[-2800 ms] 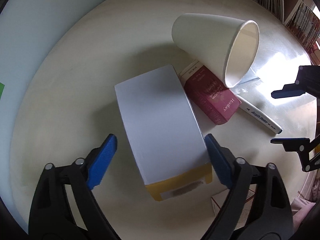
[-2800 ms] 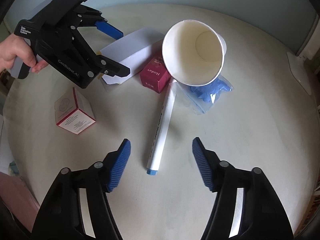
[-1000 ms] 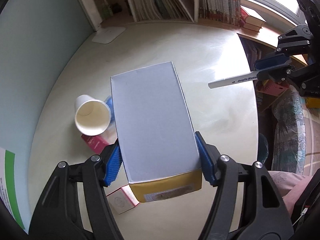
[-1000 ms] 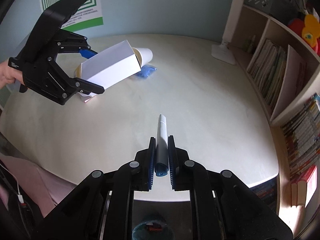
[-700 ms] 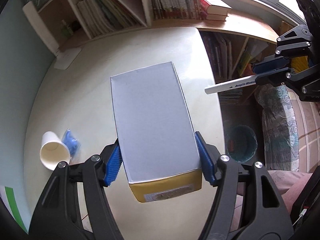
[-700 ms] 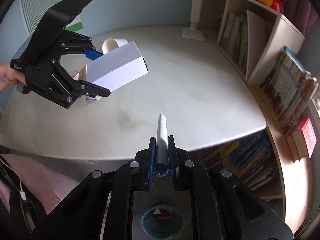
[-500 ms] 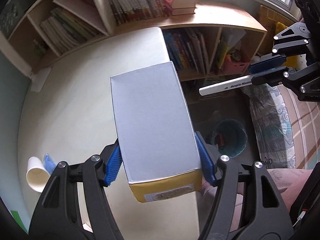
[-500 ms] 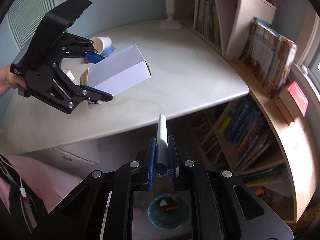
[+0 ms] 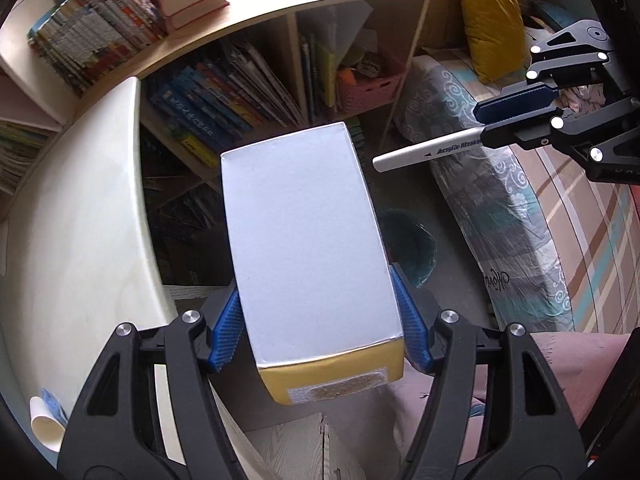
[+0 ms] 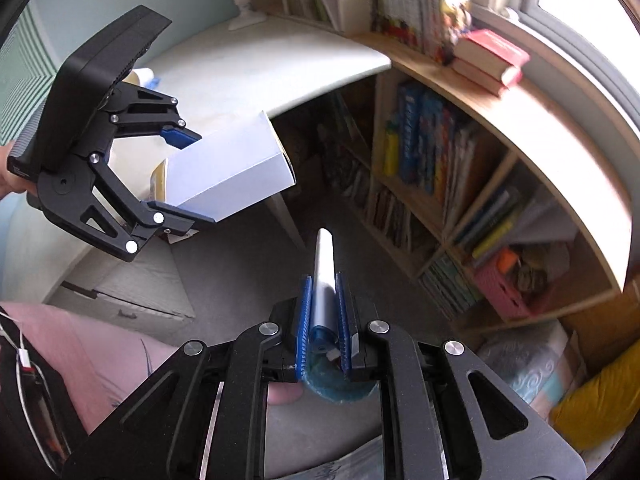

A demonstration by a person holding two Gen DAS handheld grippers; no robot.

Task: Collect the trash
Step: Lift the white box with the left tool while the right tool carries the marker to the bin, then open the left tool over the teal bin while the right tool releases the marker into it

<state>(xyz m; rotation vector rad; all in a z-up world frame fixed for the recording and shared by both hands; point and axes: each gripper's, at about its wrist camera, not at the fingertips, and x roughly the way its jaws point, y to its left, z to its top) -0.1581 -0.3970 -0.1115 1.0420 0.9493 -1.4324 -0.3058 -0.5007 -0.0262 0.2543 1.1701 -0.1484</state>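
Left wrist view, bottom centre: the left gripper (image 9: 320, 324) is clenched on a white rectangular cardboard box with a yellow end panel (image 9: 304, 240), blue pads pressed to both long sides, near the yellow end. The box fills the frame centre and is held in the air past the rounded edge of the cream table (image 9: 80, 216) at frame left. Behind the box's right edge, lower down, part of a round teal waste bin (image 9: 412, 240) shows on the grey floor. At bottom left, a white paper cup (image 9: 44, 432) lies on the table with a blue scrap beside it.

Right wrist view, bottom centre: the right gripper (image 10: 322, 312) is clamped on a white marker pen with a blue cap (image 10: 324, 280), cap end towards the camera, barrel pointing forward. Directly below the pads a teal bin rim (image 10: 340, 390) is visible. At frame left the other tong carries the box in mid-air.

Farther back, upper right in both views: a curved wooden bookshelf (image 10: 500, 128) packed with books.
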